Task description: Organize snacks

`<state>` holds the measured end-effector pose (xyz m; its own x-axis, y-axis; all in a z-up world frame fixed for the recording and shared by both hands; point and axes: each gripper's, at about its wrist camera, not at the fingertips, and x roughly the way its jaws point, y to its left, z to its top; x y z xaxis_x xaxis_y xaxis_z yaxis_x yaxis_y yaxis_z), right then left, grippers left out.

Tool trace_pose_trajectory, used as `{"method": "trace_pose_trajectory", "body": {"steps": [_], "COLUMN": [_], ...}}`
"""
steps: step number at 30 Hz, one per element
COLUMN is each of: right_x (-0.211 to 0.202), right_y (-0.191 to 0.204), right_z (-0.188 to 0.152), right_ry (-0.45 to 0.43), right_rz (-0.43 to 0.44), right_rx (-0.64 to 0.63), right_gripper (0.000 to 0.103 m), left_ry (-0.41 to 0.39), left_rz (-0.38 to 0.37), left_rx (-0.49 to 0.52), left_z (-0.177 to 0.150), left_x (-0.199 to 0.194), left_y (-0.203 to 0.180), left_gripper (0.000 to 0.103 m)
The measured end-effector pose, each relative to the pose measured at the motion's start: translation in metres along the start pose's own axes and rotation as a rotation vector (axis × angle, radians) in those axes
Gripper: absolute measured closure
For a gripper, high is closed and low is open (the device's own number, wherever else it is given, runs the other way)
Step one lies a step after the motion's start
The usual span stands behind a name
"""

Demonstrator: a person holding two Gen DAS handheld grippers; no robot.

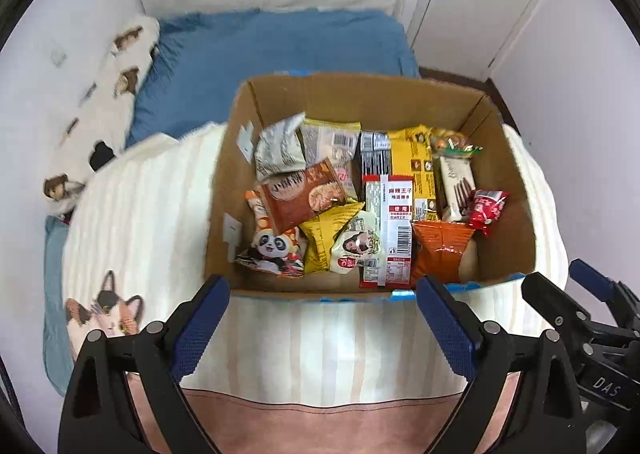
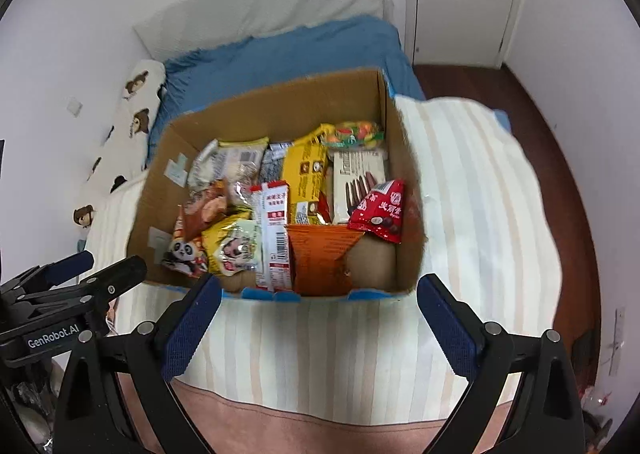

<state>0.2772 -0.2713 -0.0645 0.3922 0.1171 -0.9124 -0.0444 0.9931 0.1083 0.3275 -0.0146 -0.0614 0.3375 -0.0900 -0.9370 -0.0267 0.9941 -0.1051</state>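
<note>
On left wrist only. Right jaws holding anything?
Observer: No. The right gripper has its jaws wide apart, with nothing between them.
Operator: What's right of the box?
Observer: The striped blanket spreads wide beside the cardboard box, then comes dark wood floor.
Operator: Red packet's front?
Observer: The red packet pictures chocolate balls and leans near the box's right wall.

An open cardboard box (image 1: 508, 190) is sitting on the bed, holding packed snacks (image 1: 360, 198): a red packet (image 1: 486, 206) is leaning at its right wall, a panda packet (image 1: 272, 250) is lying in its near left corner.
</note>
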Motion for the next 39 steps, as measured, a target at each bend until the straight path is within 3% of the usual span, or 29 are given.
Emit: {"method": "trace_pose_trajectory", "body": {"steps": [8,20,23,31,39], "right_x": [-0.08,-0.175,-0.192,-0.242,-0.256], "right_y": [0.012,0.026,0.027,0.03,0.03], "right_z": [-0.042,-0.123,-0.139,-0.17,-0.176], "right_ry": [-0.155,-0.299,-0.326,-0.41,-0.437], "right_rz": [0.001,0.026,0.018,-0.009,-0.007], "right_rx": [-0.037,-0.062,-0.071,-0.091,-0.098], "right_gripper": [0.001,0.001,0.0,0.0,0.0], "left_ry": [-0.159,-0.286,-0.334,-0.401,-0.431], "left_rz": [0.004,0.038,0.053,0.053,0.06], "left_rx": [-0.009,0.038,0.031,-0.004,0.004], "left_z": [-0.05,-0.129,-0.141,-0.165,-0.175], "left_x": [-0.071,-0.146,-0.161,-0.199,-0.212], "left_y": [0.004,-0.005,-0.005,0.005,0.003], "left_gripper": [0.007,0.007,0.0,0.0,0.0]}}
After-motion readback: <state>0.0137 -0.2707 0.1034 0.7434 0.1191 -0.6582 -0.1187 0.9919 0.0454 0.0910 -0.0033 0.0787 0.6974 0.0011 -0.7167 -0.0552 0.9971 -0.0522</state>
